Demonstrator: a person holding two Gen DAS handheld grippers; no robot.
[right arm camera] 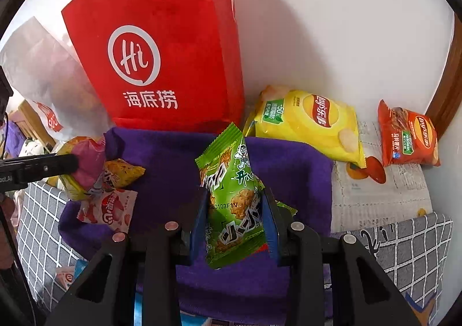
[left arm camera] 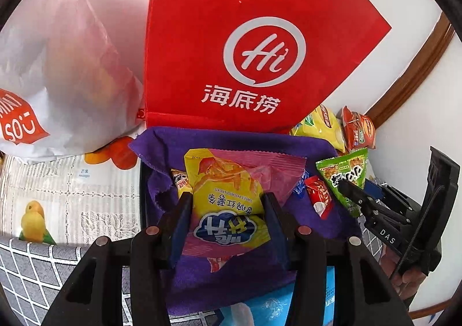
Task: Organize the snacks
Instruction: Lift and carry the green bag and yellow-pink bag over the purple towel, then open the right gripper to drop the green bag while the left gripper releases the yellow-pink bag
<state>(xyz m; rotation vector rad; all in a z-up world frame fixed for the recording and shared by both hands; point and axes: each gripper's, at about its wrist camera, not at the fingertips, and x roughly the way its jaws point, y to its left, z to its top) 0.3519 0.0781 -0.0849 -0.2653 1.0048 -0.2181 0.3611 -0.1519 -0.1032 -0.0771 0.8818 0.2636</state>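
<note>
My left gripper (left arm camera: 228, 196) is shut on a yellow-and-pink sweet potato sticks packet (left arm camera: 231, 181), held just over a purple cloth (left arm camera: 231, 141). My right gripper (right arm camera: 235, 193) is shut on a green rice-cracker packet (right arm camera: 228, 175), held upright over the same purple cloth (right arm camera: 173, 158). In the right wrist view the left gripper (right arm camera: 69, 165) comes in from the left with its packet (right arm camera: 86, 164). On the cloth lie a small yellow packet (right arm camera: 124, 174), a pink-and-white packet (right arm camera: 108, 207) and a small red packet (left arm camera: 319, 199).
A red "Hi" tote bag (right arm camera: 161, 51) stands behind the cloth against the white wall. A white paper bag (left arm camera: 57, 80) leans to its left. A yellow Lay's bag (right arm camera: 311, 124) and an orange-red Lay's bag (right arm camera: 410, 138) lie at the back right. A wooden frame (right arm camera: 447, 89) edges the right.
</note>
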